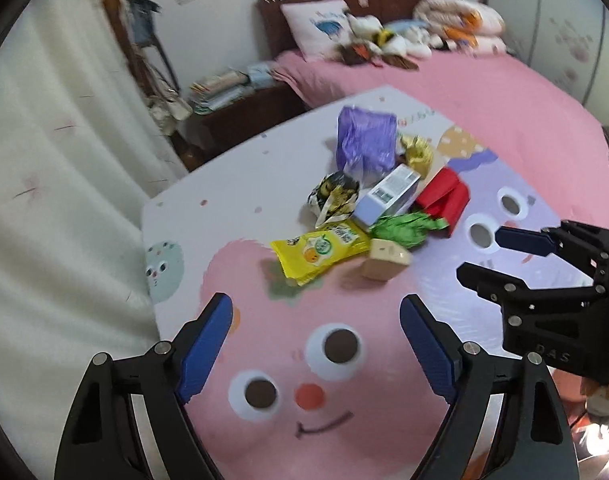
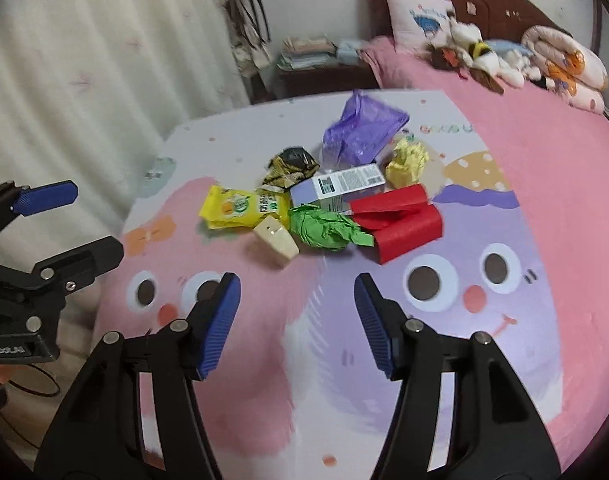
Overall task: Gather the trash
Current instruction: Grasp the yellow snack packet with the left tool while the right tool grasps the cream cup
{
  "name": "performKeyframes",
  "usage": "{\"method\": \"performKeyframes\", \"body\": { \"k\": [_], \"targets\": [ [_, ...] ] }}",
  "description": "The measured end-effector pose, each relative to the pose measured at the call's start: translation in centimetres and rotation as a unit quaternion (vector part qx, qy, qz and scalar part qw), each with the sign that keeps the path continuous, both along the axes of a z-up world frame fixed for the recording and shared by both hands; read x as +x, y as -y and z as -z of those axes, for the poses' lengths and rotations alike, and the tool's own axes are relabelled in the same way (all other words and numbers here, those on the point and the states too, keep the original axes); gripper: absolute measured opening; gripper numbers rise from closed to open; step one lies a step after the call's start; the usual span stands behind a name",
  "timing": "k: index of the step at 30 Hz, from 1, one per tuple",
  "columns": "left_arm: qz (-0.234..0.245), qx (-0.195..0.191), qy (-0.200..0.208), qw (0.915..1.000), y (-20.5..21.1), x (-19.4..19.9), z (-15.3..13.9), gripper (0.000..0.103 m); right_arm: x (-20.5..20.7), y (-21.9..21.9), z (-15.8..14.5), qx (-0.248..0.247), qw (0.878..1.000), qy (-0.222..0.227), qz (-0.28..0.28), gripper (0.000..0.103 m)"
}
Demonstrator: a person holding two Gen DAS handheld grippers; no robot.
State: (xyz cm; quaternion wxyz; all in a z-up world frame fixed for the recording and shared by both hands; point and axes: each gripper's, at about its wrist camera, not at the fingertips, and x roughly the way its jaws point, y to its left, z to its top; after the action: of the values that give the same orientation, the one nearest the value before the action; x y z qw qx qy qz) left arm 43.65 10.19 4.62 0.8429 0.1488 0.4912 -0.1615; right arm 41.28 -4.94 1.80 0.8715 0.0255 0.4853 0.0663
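Observation:
A pile of trash lies on a cartoon mat (image 1: 264, 184) (image 2: 240, 148). It holds a purple plastic bag (image 1: 366, 142) (image 2: 360, 130), a yellow packet (image 1: 320, 250) (image 2: 240, 208), a beige carton (image 1: 386, 260) (image 2: 276, 240), green crumpled paper (image 1: 402, 228) (image 2: 324, 228), red paper (image 1: 444, 198) (image 2: 400, 220), a pale box (image 1: 388, 194) (image 2: 340, 186), a dark crumpled wrapper (image 1: 336, 196) (image 2: 290, 166) and a yellow wad (image 1: 416, 152) (image 2: 408, 160). My left gripper (image 1: 316, 316) (image 2: 72, 216) is open and empty, short of the pile. My right gripper (image 2: 296, 300) (image 1: 478, 252) is open and empty, near the pile.
The mat lies on a bed with a pink sheet (image 1: 484, 92) (image 2: 544, 140). A pillow (image 1: 318, 26), soft toys and a rolled quilt (image 2: 564, 64) sit by the dark headboard. A cream curtain (image 1: 56, 160) hangs at left beside a nightstand with stacked books (image 1: 220, 90).

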Motion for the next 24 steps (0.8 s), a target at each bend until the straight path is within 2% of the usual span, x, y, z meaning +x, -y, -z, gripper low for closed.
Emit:
{"method": "performKeyframes", "body": {
  "k": [5, 10, 13, 14, 15, 24],
  "targets": [
    [0.034, 0.010, -0.028, 0.9990, -0.6, 5.6, 4.7, 0.087, 4.4, -2.1, 4.0, -0.018, 0.999, -0.028, -0.008, 0.053],
    [0.058, 0.010, -0.059, 0.9965, -0.8, 9.4, 7.8, 0.087, 7.2, -4.0, 7.5, -0.035, 0.998, -0.052, -0.032, 0.048],
    [0.080, 0.013, -0.068, 0.9944, -0.5, 10.3, 9.0, 0.087, 8.3, -4.7, 9.3, -0.042, 0.996, -0.067, -0.037, 0.038],
    [0.090, 0.014, -0.072, 0.9933, -0.4, 10.7, 9.6, 0.087, 8.5, -4.8, 10.0, -0.041, 0.996, -0.074, -0.034, 0.031],
    [0.096, 0.016, -0.073, 0.9925, 0.0, 10.7, 9.8, 0.087, 8.6, -4.7, 10.4, -0.036, 0.996, -0.078, -0.032, 0.025],
    [0.153, 0.049, -0.098, 0.9821, 4.4, 12.0, 14.2, 0.087, 7.1, -2.0, 10.8, 0.028, 0.996, -0.081, 0.024, 0.024]
  ]
}}
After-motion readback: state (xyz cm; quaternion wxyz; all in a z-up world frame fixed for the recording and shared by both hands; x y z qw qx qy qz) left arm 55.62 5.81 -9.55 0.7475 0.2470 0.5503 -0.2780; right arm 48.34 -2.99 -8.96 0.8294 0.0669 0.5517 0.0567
